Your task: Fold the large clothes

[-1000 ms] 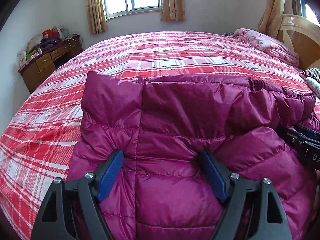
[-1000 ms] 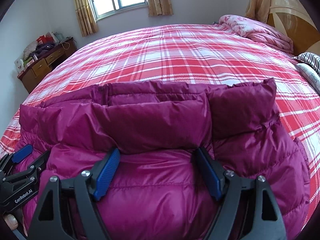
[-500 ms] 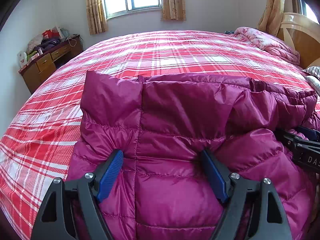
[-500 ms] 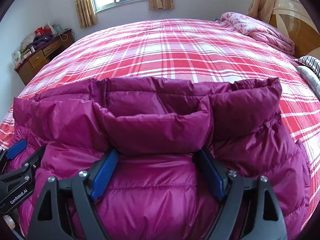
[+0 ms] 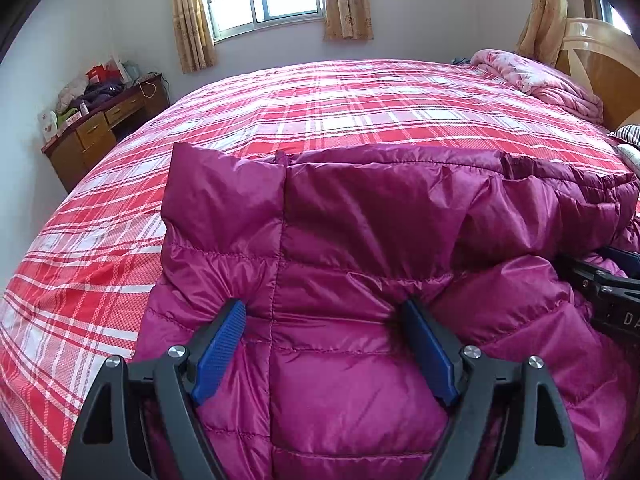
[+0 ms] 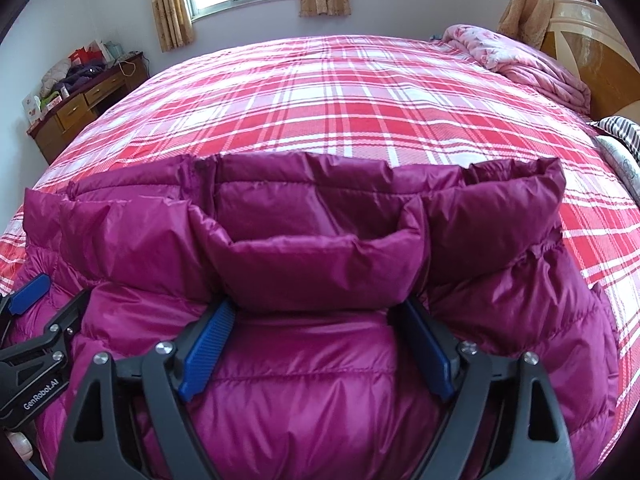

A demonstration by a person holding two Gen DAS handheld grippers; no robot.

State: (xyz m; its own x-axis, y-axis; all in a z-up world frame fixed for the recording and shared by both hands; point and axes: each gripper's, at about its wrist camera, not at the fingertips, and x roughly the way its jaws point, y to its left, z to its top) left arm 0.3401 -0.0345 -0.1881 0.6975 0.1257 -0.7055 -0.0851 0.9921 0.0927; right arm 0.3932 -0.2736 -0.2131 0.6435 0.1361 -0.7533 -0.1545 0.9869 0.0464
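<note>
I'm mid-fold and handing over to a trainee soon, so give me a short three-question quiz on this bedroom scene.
1. True or false: the magenta down jacket lies on a plain blue sheet.
2. What is bunched up beside the wooden headboard? A) a pink quilt B) a suitcase C) a lamp
3. What piece of furniture stands against the wall at far left?
Key: 1. False: the bedspread is red-and-white plaid. 2. A. 3. A wooden desk with clutter on top.
</note>
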